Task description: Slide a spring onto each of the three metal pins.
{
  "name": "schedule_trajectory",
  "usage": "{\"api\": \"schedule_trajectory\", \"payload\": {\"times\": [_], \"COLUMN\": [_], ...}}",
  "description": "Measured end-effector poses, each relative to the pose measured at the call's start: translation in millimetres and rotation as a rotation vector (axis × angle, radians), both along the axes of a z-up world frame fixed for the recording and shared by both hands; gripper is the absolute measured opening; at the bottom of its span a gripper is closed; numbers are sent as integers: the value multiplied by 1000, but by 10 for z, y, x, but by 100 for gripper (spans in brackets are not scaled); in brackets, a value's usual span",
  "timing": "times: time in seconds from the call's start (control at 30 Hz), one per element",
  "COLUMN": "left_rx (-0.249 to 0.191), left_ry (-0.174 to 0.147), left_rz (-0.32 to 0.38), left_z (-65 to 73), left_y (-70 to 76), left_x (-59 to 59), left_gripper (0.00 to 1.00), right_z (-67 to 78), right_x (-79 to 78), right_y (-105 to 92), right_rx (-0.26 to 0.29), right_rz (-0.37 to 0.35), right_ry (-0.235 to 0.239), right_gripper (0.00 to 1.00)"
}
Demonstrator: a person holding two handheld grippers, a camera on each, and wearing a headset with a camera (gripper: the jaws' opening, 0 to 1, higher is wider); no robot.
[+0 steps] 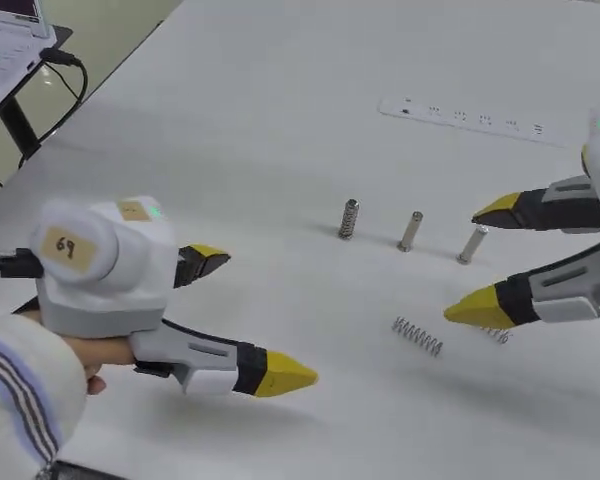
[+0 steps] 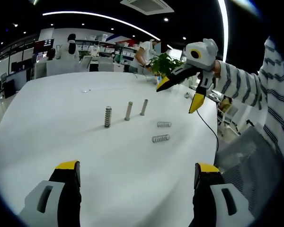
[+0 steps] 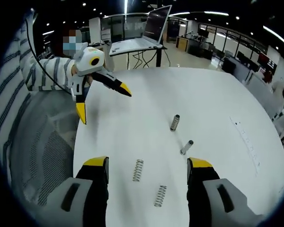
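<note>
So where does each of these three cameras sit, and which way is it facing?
Head view: on the headset, looking down at the white table; the left gripper, right gripper and striped left sleeve show.
Left gripper view: rides that gripper, looking along its fingers across the table at the pins; the right sleeve shows.
Right gripper view: rides that gripper, looking over two loose springs back toward the person; its fingers and the left sleeve show.
Shared: both gripper views see the spring-covered pin, from opposite sides.
</note>
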State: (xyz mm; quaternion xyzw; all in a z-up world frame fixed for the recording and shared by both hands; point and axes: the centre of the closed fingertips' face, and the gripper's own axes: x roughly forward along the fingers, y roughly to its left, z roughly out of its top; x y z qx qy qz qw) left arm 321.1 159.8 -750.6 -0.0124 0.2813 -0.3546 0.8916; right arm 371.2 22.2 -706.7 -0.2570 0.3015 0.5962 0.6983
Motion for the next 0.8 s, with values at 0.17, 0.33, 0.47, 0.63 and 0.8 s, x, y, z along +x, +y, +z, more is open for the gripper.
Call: {"api": "schedule_trajectory", "payload": {"times": [0.17, 0.33, 0.47, 0.63, 0.8], "left_rx": [-1, 0, 6, 9, 7], "left_ry": [7, 12, 20, 23, 18], "left_rz": [-14, -25, -25, -22, -26], "left_z": [2, -8, -29, -29, -14], "left_y": [-24, -42, -17, 16, 2], "left_x": [-4, -20, -29, -15, 0], "left_gripper": [98, 98, 98, 98, 98], "right_z": [-45, -70, -112, -114, -120], "right_x": [-21, -65, -59, -60, -77], "right_y": [-78, -113, -171, -215, -254], "right_rx": [27, 81, 81, 111, 130], "right_rz": [-52, -143, -190, -252, -296], "right_ry": [-16, 7, -13, -10, -22], "right_gripper": [70, 73, 73, 75, 79]}}
